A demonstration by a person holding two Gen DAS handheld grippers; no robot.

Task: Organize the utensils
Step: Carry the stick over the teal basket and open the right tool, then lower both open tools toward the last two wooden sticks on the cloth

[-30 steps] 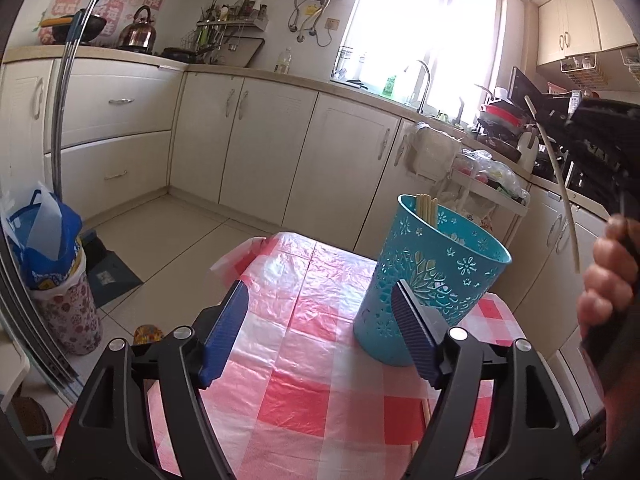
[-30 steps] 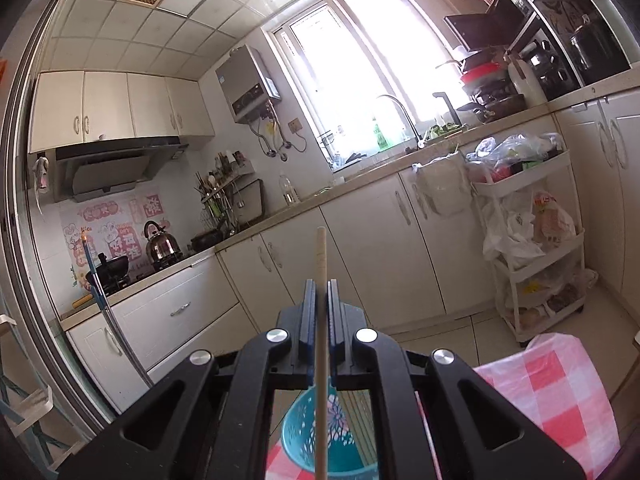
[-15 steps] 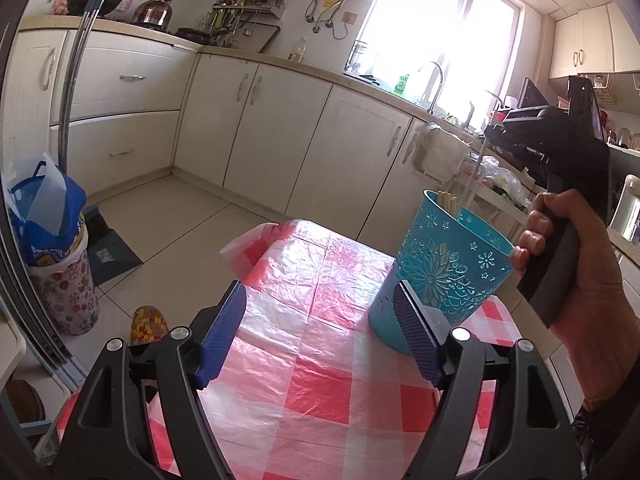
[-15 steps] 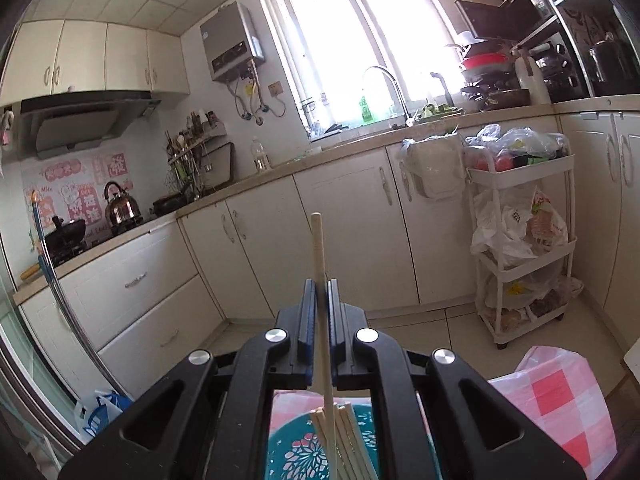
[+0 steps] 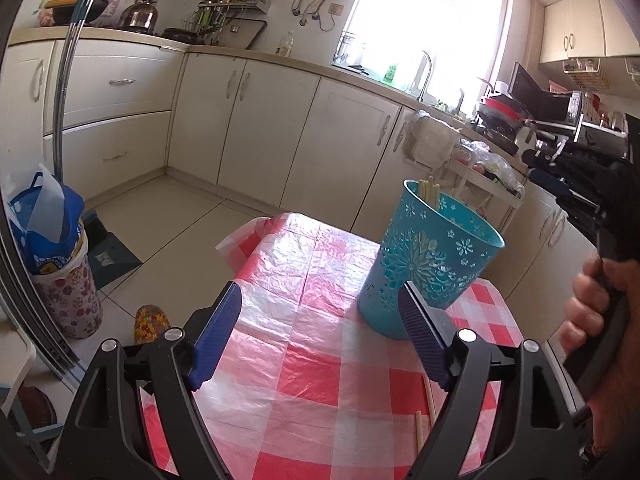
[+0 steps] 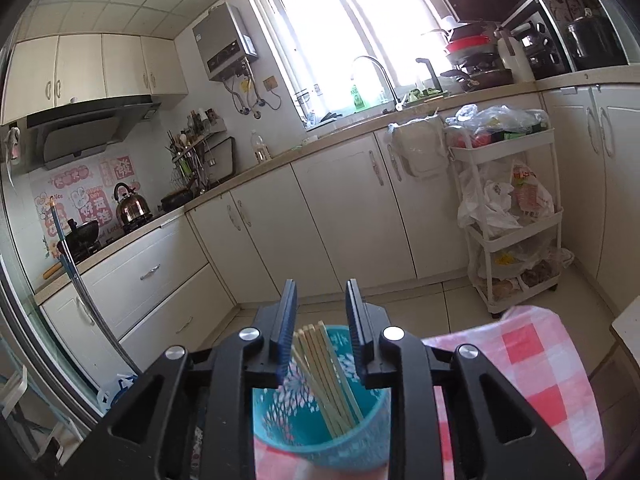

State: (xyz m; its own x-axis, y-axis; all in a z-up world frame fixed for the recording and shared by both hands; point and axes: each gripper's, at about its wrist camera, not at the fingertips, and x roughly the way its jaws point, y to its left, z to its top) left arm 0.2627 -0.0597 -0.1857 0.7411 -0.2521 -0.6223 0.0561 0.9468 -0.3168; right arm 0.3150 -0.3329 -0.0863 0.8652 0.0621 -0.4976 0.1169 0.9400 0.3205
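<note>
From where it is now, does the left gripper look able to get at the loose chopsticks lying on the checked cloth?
Probably yes. The left gripper is open and empty, and the loose chopsticks lie on the tablecloth just beneath its right finger; the teal holder stands farther back, so nothing blocks the way.

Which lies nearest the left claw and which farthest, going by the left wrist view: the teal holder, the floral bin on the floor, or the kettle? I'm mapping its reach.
1. Teal holder: on the checked tablecloth, just beyond the left claw, by its right-side finger.
2. Floral bin: on the floor, lower left.
3. Kettle: on the far counter, upper left.
</note>
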